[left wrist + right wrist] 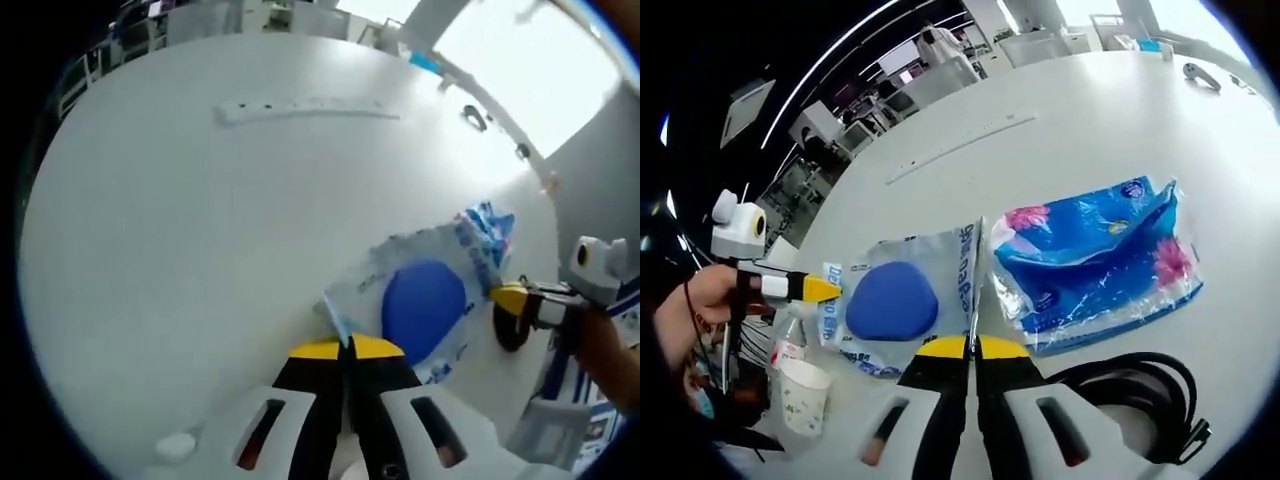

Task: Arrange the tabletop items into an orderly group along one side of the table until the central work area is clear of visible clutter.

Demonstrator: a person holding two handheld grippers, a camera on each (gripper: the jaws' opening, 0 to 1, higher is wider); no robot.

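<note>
A clear printed plastic bag with a round blue pad inside lies on the white table. My left gripper is shut on the bag's near corner. The right gripper comes in from the right and meets the bag's opposite edge. In the right gripper view, my right gripper is shut on the bag at its edge, with the blue pad just left of the jaws. The left gripper, held by a hand, pinches the bag's far left side. A blue flowered tissue pack lies beside the bag.
A coiled black cable lies near the right jaw. A paper cup and a small bottle stand at the table's left edge. A long white strip and a small dark object lie farther off. A white cap sits near the left jaws.
</note>
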